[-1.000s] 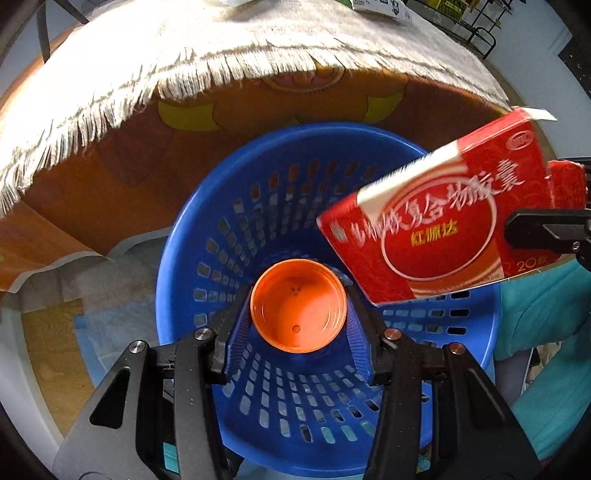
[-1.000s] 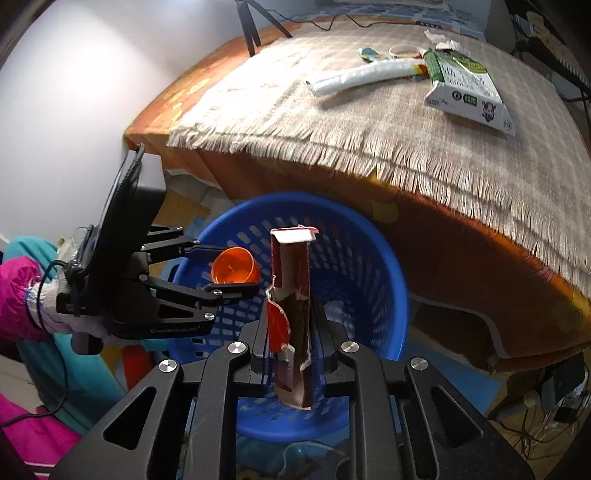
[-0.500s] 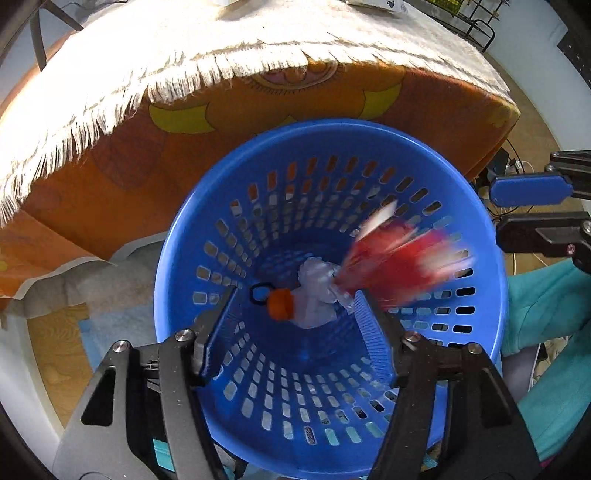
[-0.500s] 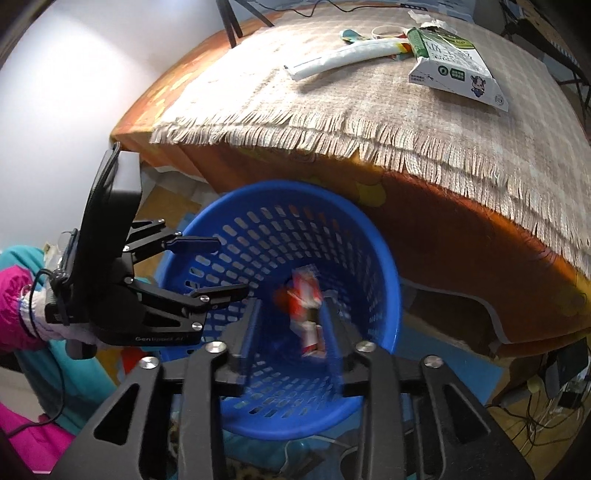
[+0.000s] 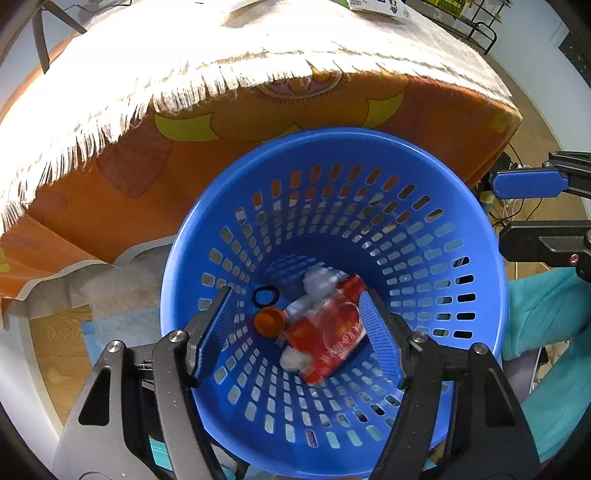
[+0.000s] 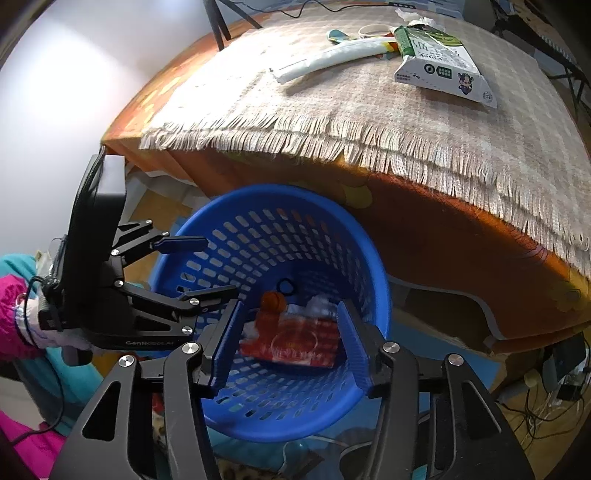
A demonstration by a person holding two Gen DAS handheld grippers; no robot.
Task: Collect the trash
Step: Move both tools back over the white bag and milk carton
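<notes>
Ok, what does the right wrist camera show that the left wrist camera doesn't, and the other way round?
Only the right wrist view shows the trash left on the tablecloth: a milk carton, a white tube and a tape ring. It also shows the whole left gripper, open.

Only the left wrist view looks nearly straight down the basket and shows the right gripper from the side.

Both show the red box, orange cup, black ring and white wad at the basket bottom.
</notes>
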